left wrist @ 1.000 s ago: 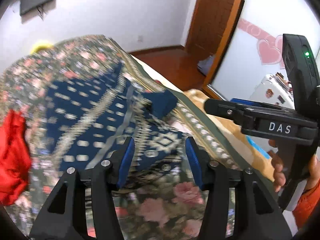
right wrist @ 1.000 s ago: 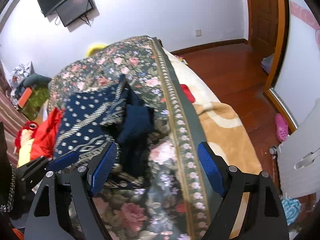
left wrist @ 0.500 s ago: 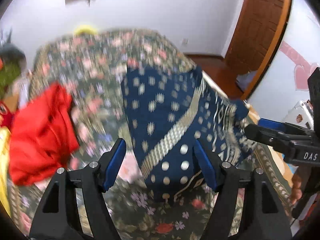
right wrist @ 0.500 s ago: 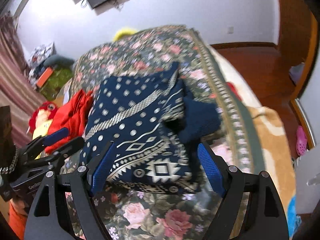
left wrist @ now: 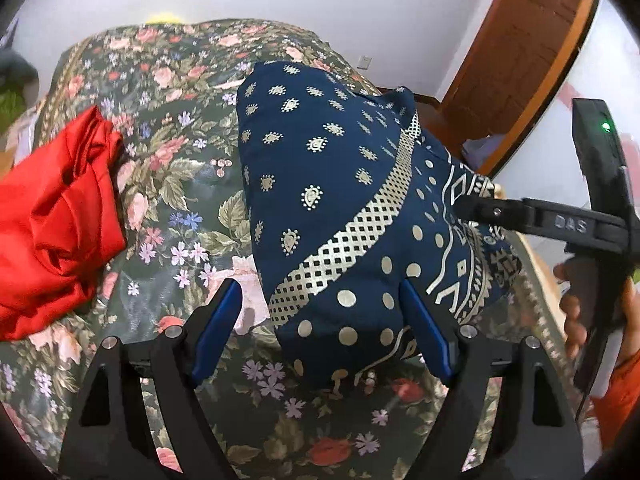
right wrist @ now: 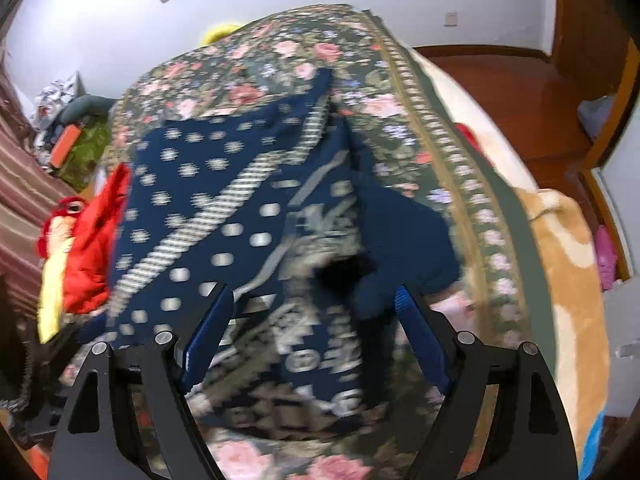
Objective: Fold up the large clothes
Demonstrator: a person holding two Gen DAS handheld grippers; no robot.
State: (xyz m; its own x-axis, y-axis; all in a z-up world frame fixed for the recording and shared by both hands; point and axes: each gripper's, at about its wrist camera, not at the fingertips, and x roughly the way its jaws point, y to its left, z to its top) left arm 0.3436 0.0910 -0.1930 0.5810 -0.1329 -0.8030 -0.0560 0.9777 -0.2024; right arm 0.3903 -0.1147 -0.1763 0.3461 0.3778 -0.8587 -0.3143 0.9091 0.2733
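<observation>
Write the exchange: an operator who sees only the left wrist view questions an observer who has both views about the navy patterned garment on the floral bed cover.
Operator: Is the right gripper open? I see it only side-on.
Observer: Yes. Its jaws stand wide over the navy garment and pinch nothing.
Operator: What lies on the garment's side towards that gripper?
Observer: A plain navy flap, perhaps a sleeve, sticks out over the floral cover.

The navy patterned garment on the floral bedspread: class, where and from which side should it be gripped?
Grip the navy patterned garment at its near hem corner, which lies loose towards the left gripper. Come from the near side, jaws open across that edge.
</observation>
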